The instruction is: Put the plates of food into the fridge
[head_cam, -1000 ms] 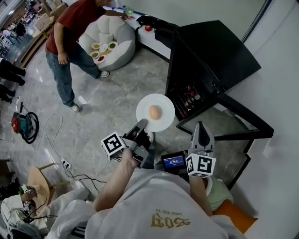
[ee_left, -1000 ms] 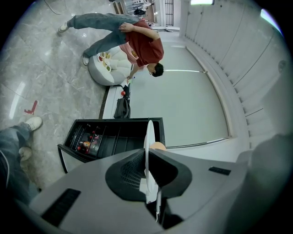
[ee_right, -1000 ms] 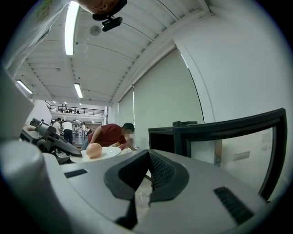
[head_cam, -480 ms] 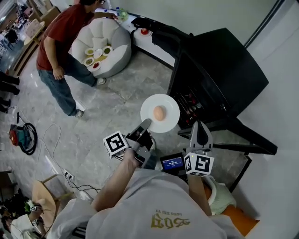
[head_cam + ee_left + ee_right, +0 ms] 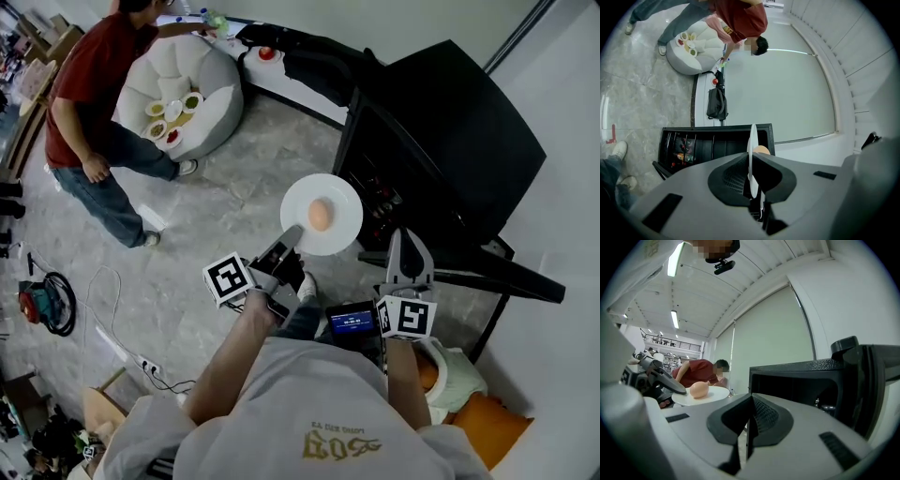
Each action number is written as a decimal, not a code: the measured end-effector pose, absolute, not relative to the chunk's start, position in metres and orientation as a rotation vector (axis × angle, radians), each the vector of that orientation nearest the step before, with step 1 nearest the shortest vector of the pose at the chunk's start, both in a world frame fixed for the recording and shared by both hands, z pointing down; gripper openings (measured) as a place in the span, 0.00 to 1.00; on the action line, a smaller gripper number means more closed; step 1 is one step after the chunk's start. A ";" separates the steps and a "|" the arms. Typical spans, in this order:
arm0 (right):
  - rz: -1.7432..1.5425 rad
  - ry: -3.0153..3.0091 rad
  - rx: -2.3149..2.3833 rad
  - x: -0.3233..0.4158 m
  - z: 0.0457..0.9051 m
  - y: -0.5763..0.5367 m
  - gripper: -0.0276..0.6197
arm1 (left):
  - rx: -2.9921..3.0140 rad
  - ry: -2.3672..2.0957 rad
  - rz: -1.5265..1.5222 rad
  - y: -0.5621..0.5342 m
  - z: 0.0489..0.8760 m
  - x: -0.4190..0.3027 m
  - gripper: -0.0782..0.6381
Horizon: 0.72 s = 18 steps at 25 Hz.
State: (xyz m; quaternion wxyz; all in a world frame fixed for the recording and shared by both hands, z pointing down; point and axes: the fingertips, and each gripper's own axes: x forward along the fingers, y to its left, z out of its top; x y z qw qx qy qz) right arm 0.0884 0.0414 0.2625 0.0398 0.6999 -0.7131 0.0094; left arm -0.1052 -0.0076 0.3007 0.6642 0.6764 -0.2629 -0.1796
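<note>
My left gripper (image 5: 288, 240) is shut on the near rim of a white plate (image 5: 337, 199) that carries one egg-like piece of food (image 5: 320, 215). The plate hangs level just in front of the black fridge (image 5: 441, 122), whose door (image 5: 487, 272) stands open. In the left gripper view the plate (image 5: 752, 154) is edge-on between the jaws. My right gripper (image 5: 404, 247) is shut with nothing in it, near the door's edge. In the right gripper view the plate (image 5: 710, 397) and food (image 5: 699, 389) float to the left of the open fridge (image 5: 797, 380).
Bottles (image 5: 384, 199) fill the fridge's shelves. A person in a red shirt (image 5: 89, 84) bends over a white beanbag (image 5: 183, 103) that holds several small dishes (image 5: 167, 110). Cables and a power strip (image 5: 141, 361) lie on the grey tiled floor.
The plate has risen slightly and shifted toward the fridge. My right gripper edged right along the door. The person in red moved left in view.
</note>
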 end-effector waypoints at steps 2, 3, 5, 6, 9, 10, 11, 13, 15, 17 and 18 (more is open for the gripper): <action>0.013 -2.193 2.139 0.090 0.265 0.038 0.06 | 1.528 -0.596 -0.413 -0.013 0.304 -0.106 0.13; 0.006 -2.195 2.137 0.092 0.266 0.036 0.06 | 1.528 -0.597 -0.414 -0.015 0.306 -0.106 0.13; -0.004 -2.192 2.129 0.096 0.269 0.035 0.06 | 1.531 -0.598 -0.402 -0.016 0.310 -0.103 0.13; -0.008 -2.190 2.124 0.098 0.270 0.034 0.06 | 1.530 -0.597 -0.394 -0.016 0.312 -0.100 0.13; -0.007 -2.178 2.118 0.104 0.277 0.033 0.06 | 1.531 -0.585 -0.376 -0.015 0.319 -0.089 0.13; -0.002 -2.176 2.116 0.107 0.280 0.034 0.06 | 1.528 -0.582 -0.374 -0.015 0.321 -0.085 0.13; 0.005 -2.175 2.112 0.109 0.282 0.035 0.06 | 1.523 -0.580 -0.373 -0.015 0.323 -0.081 0.13; 0.018 -2.176 2.104 0.112 0.284 0.035 0.06 | 1.515 -0.580 -0.364 -0.014 0.326 -0.074 0.13; 0.029 -2.185 2.098 0.114 0.283 0.034 0.06 | 1.514 -0.577 -0.350 -0.016 0.326 -0.066 0.13; 0.042 -2.196 2.088 0.116 0.286 0.032 0.06 | 1.514 -0.576 -0.343 -0.018 0.327 -0.060 0.13; 0.049 -2.202 2.080 0.116 0.289 0.031 0.06 | 1.512 -0.577 -0.344 -0.019 0.329 -0.058 0.13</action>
